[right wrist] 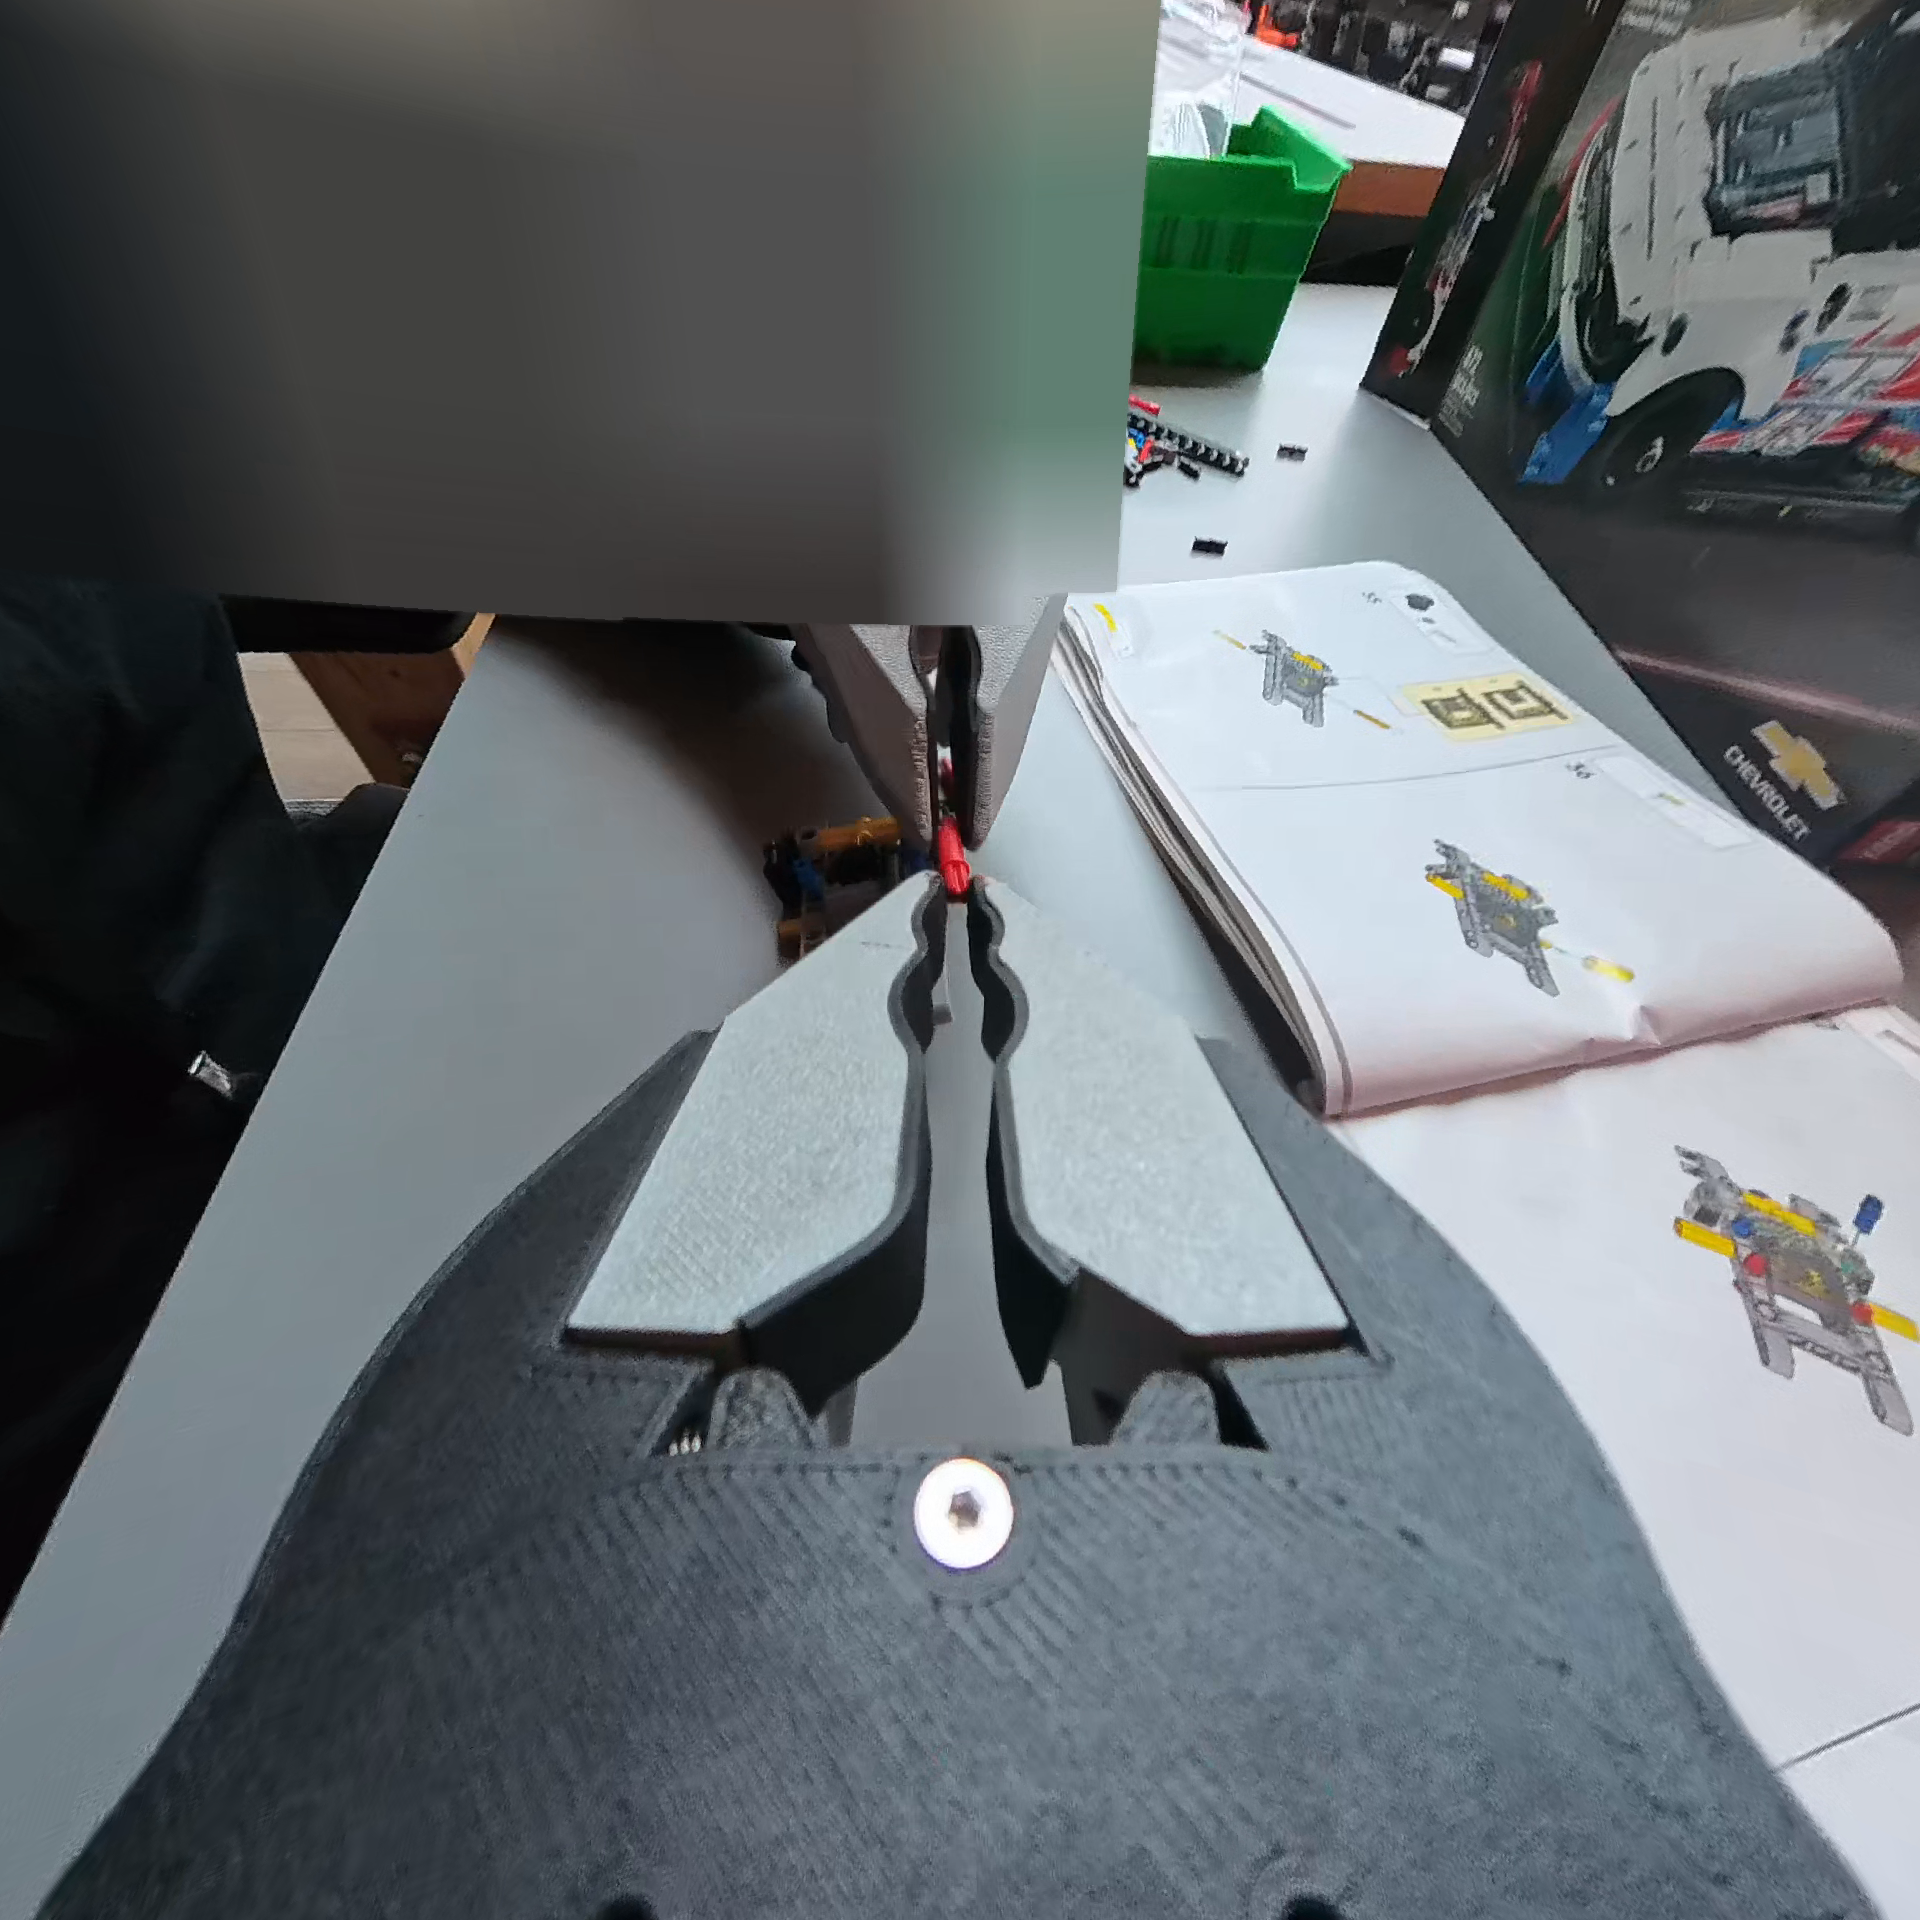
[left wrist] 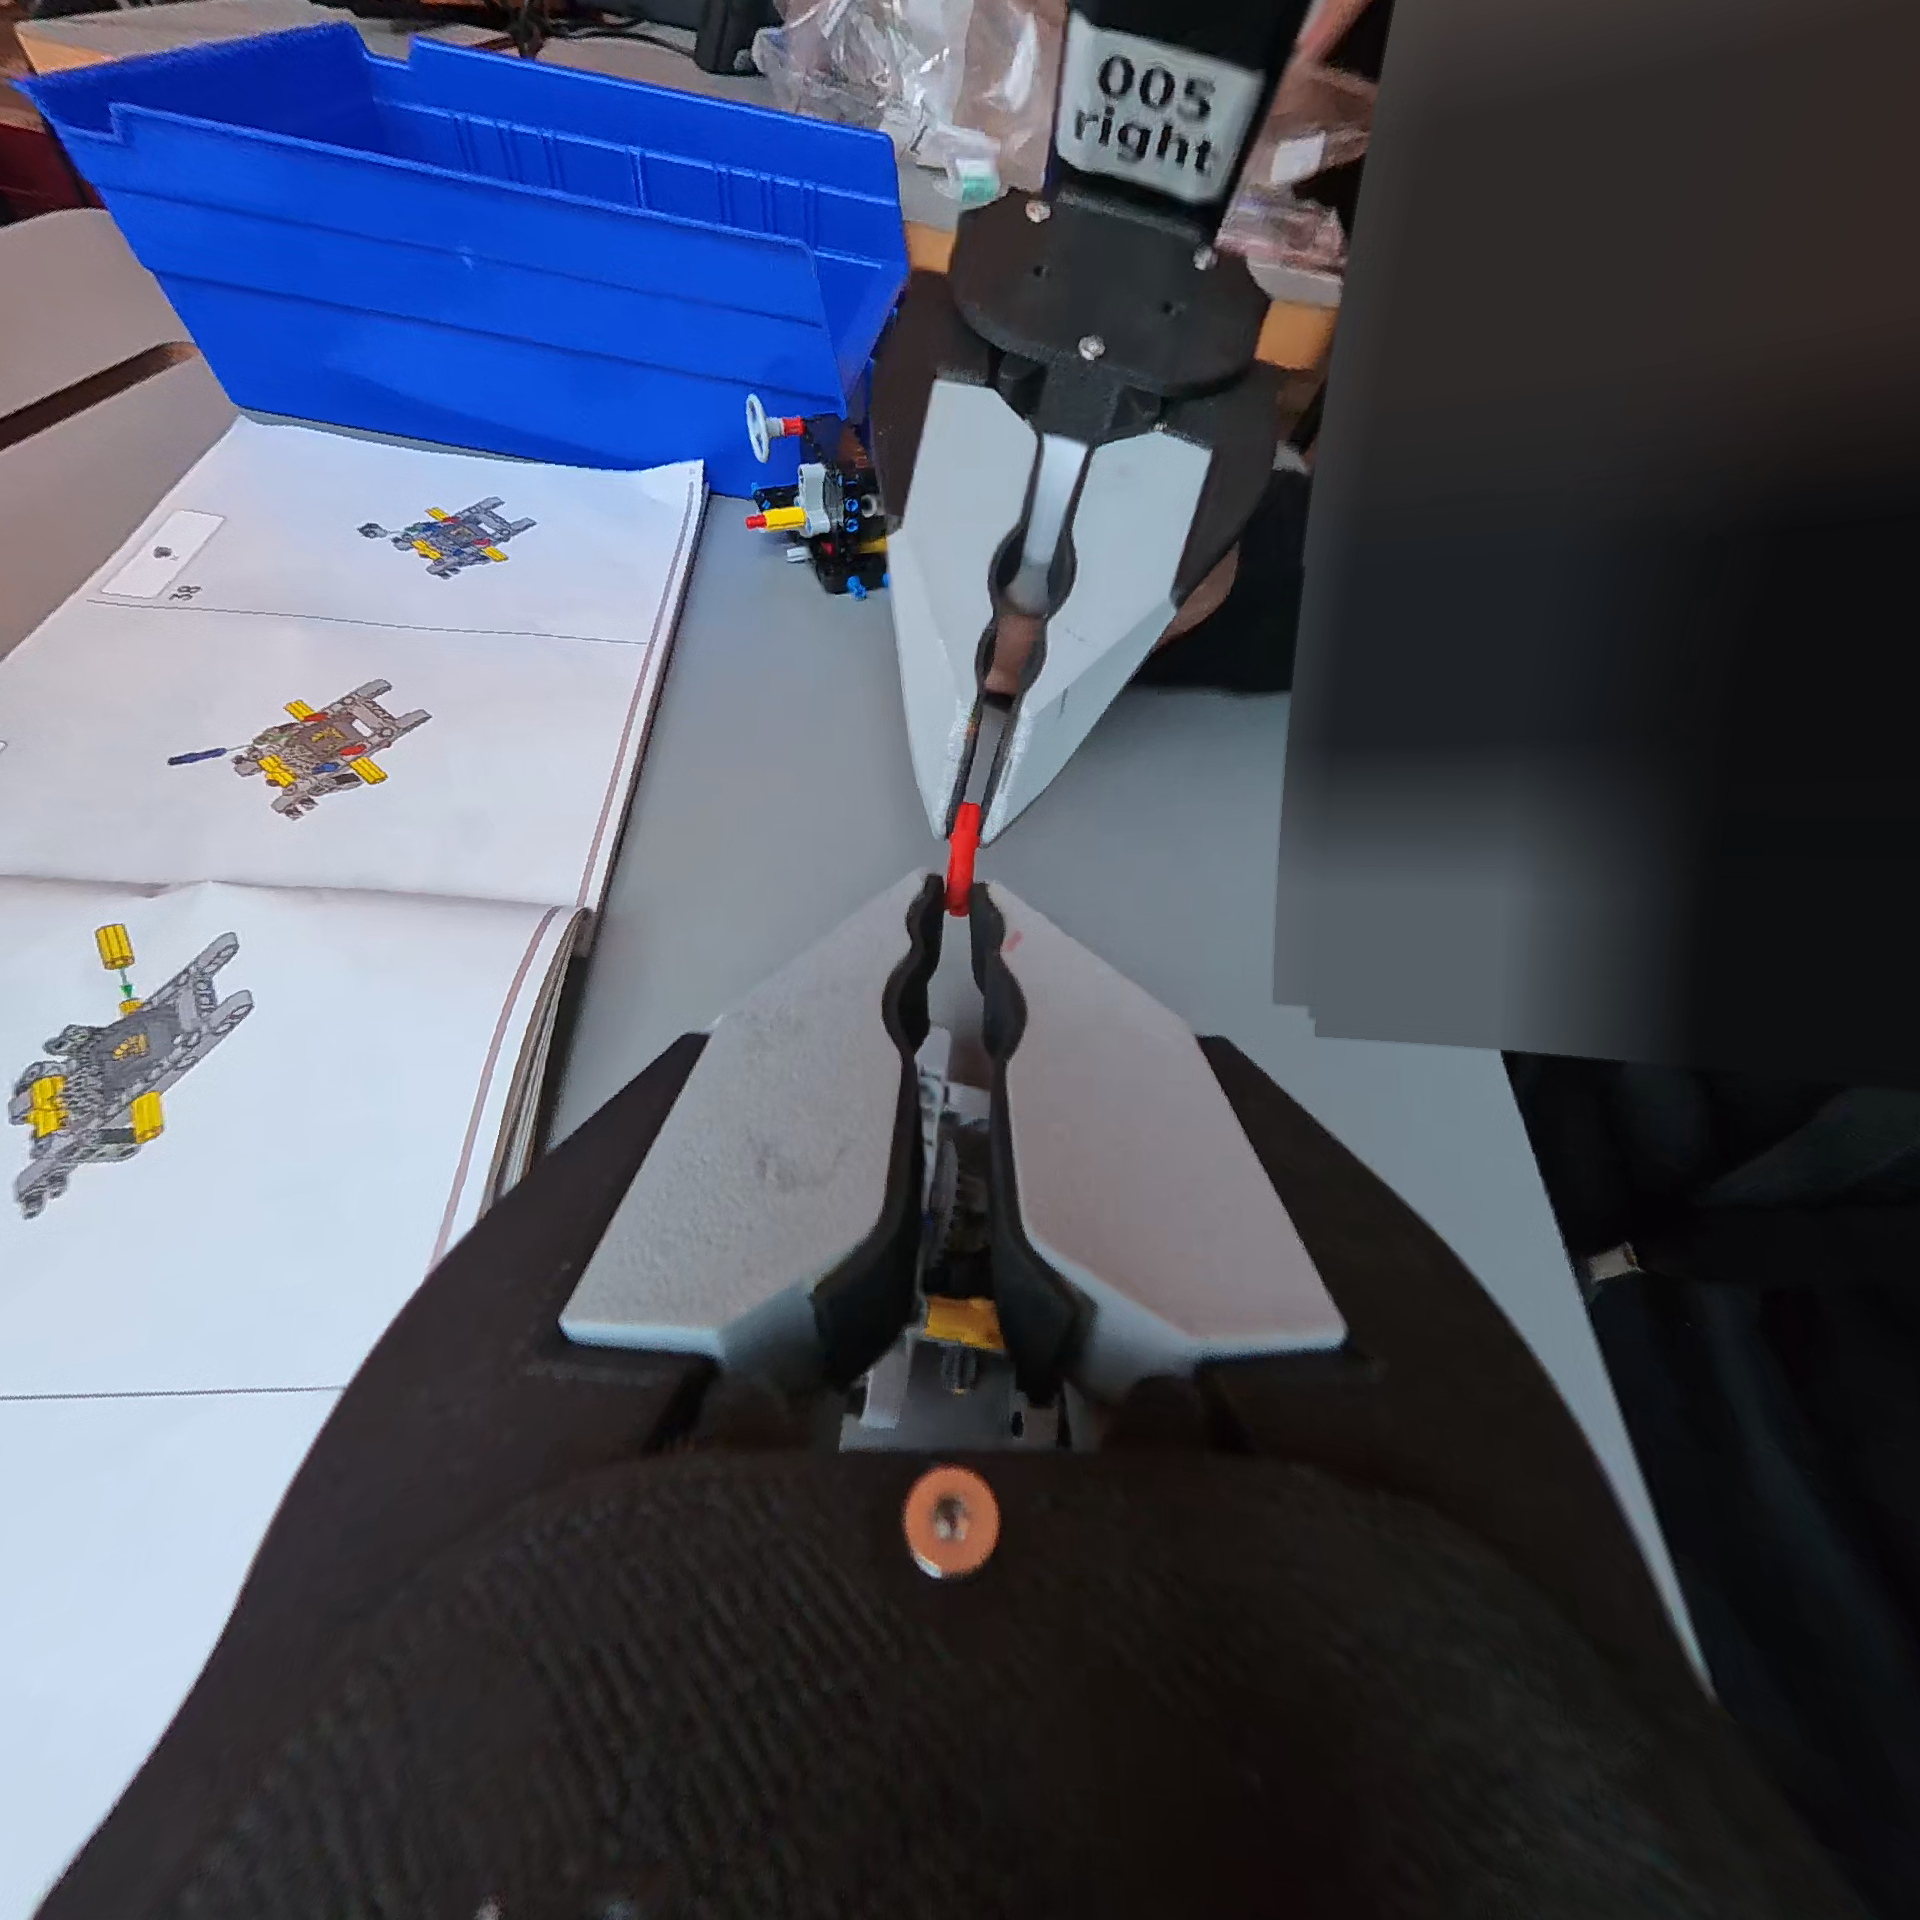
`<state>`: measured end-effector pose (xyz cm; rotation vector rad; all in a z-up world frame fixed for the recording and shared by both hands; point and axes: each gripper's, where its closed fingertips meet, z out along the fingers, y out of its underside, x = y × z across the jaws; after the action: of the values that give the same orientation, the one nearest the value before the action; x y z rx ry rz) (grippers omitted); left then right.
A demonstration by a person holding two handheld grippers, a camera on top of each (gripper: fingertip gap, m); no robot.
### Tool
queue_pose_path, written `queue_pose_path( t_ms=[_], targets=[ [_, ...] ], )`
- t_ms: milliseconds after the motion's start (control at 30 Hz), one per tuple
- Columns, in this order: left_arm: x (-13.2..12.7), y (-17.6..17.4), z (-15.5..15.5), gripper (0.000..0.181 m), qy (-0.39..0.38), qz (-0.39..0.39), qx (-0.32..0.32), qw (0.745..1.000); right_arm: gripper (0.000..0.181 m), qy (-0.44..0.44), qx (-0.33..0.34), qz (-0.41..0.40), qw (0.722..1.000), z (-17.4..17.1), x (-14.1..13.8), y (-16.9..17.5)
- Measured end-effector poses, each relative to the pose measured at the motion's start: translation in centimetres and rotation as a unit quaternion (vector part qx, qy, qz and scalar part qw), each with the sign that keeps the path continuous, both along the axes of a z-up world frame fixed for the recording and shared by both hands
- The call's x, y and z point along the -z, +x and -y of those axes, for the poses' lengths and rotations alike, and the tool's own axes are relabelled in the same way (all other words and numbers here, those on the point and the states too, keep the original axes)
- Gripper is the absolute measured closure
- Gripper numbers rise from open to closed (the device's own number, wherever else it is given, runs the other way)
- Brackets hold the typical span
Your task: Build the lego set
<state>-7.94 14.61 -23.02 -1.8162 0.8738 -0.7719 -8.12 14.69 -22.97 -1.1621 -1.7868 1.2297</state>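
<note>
Both tongs, left (left wrist: 956, 894) and right (right wrist: 951, 883), gripped one red pin (left wrist: 962, 857) tip-to-tip; only the left view showed a blue bin (left wrist: 499, 270) beyond it.

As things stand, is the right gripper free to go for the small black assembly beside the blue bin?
Probably not yet. The right gripper is shut on the red pin, which the left gripper pinches too. The black assembly by the blue bin lies open on the table.
</note>
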Motion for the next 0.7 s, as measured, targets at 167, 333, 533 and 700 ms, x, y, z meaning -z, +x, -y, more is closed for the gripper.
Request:
queue_pose_path(
  t_ms=[167,333,533,700],
  targets=[
    [0.80,0.01,-0.19,0.179,0.029,-0.050,-0.008,0.998,0.180,-0.015,0.001,0.012,1.000,-0.08,0.35,-0.02],
    [0.80,0.02,0.00,0.179,0.029,-0.053,-0.002,0.998,0.181,-0.036,-0.006,0.007,0.999,0.15,0.20,-0.07],
    [0.09,0.03,0.13,0.179,0.026,-0.029,0.001,0.999,0.173,-0.052,-0.007,0.006,0.999,0.20,0.13,-0.31],
    [0.13,0.02,0.18,0.179,0.027,-0.033,0.002,0.999,0.181,-0.029,-0.003,-0.002,1.000,0.38,0.06,-0.45]
  ],
)
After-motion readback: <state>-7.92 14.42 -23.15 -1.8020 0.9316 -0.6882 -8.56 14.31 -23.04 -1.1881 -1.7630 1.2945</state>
